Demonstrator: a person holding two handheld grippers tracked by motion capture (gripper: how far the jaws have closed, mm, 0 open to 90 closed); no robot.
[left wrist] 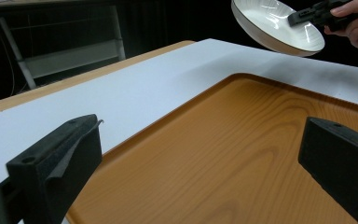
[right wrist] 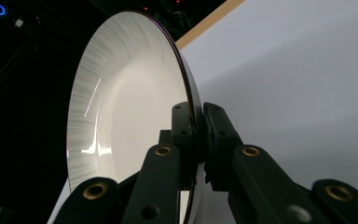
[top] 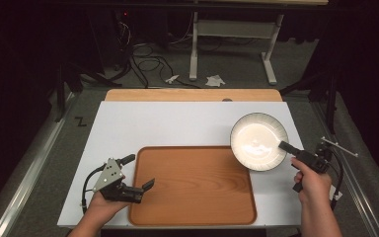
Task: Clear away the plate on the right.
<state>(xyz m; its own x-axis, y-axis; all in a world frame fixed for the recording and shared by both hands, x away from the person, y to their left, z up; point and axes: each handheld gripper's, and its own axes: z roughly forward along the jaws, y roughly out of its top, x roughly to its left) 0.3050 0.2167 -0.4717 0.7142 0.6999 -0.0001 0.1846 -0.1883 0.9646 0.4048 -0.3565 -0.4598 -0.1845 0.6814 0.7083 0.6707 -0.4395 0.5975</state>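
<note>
Gripping the rim of a shallow white ceramic plate with a dark edge (top: pixel 256 138), the right gripper (top: pixel 287 147) has its jaws clamped on it, holding it clear above the table's white sheet (top: pixel 177 123), just beyond the right far corner of the rectangular wooden tray (top: pixel 192 185). The plate tilts, hollow facing up. The left gripper (top: pixel 137 190) rests at the tray's left edge, jaws wide apart.
</note>
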